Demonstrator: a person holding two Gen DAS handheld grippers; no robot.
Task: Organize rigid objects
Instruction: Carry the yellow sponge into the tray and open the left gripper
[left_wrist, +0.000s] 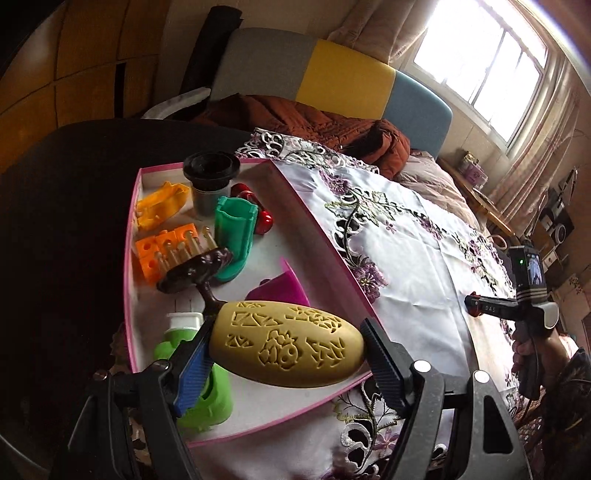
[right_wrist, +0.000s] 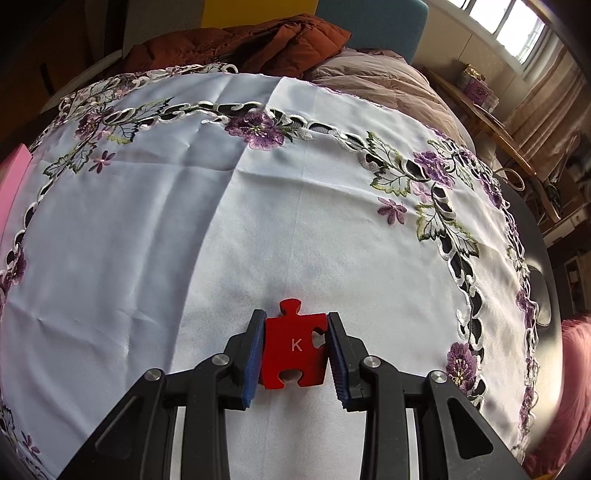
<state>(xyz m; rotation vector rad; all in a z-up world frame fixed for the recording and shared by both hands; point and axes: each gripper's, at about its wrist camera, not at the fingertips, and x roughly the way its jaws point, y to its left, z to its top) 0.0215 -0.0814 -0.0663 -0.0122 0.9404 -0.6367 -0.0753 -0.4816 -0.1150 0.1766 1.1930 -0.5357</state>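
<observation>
Only the right wrist shows the red puzzle piece (right_wrist: 293, 347) clamped.

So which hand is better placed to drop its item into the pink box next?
Left, probably: the left gripper holds the yellow carved piece over the pink box; the right gripper holds its red puzzle piece over cloth.

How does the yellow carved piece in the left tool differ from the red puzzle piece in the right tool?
The yellow carved piece is bulky and rounded with cut-out patterns and a dark stem; the red puzzle piece is flat, marked K. The yellow carved piece hangs over the pink box; the red puzzle piece is over bare tablecloth. Shared: each is clamped, in the left tool and the right tool.
</observation>
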